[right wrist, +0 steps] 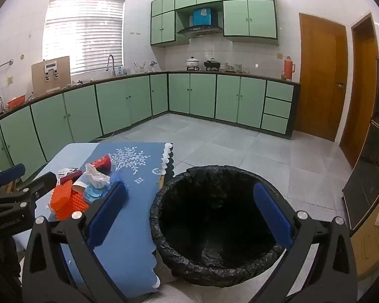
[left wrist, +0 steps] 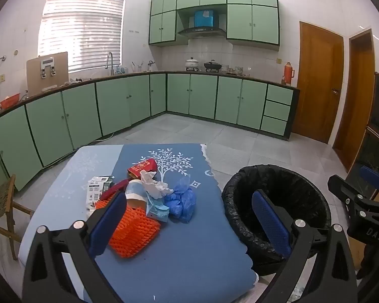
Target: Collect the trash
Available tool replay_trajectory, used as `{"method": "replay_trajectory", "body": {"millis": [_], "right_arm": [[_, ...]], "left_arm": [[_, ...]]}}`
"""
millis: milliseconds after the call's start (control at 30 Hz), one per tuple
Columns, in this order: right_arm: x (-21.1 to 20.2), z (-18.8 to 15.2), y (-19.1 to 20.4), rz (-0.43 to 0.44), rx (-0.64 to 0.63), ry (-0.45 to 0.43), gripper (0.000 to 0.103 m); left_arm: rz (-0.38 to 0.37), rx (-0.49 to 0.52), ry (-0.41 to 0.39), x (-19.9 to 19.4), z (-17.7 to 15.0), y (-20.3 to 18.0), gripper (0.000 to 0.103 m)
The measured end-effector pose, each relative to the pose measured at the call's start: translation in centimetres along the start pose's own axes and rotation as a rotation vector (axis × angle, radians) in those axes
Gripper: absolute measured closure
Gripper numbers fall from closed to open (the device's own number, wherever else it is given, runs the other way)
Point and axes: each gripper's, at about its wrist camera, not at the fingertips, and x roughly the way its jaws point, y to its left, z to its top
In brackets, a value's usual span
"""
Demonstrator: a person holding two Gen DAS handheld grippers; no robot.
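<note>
A pile of trash lies on the blue tablecloth (left wrist: 189, 252): an orange foam net (left wrist: 134, 232), a crumpled white tissue (left wrist: 154, 184), blue plastic gloves (left wrist: 182, 202), a red packet (left wrist: 142, 168), a paper cup (left wrist: 136, 194), a white wrapper (left wrist: 96, 189). A bin with a black liner (left wrist: 278, 202) stands right of the table. My left gripper (left wrist: 189, 219) is open and empty above the table's near side. My right gripper (right wrist: 189, 212) is open and empty above the bin (right wrist: 214, 227). The pile also shows in the right wrist view, with the net (right wrist: 65, 202) at its front.
Green kitchen cabinets (left wrist: 139, 101) run along the far walls, with a tiled floor (left wrist: 214, 133) between. Wooden doors (left wrist: 318, 83) stand at the right. A wooden chair (left wrist: 2, 202) is left of the table. A dark cabinet (right wrist: 374, 166) stands at the far right.
</note>
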Motion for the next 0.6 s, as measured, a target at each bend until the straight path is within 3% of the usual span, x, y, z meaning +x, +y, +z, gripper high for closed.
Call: {"method": "replay_trajectory", "body": {"millis": [600], "right_arm": [[-0.2, 0.4, 0.1, 0.001, 0.008, 0.000, 0.005]], "left_arm": [[0.007, -0.004, -0.010, -0.8, 1.2, 0.4, 0.006]]}}
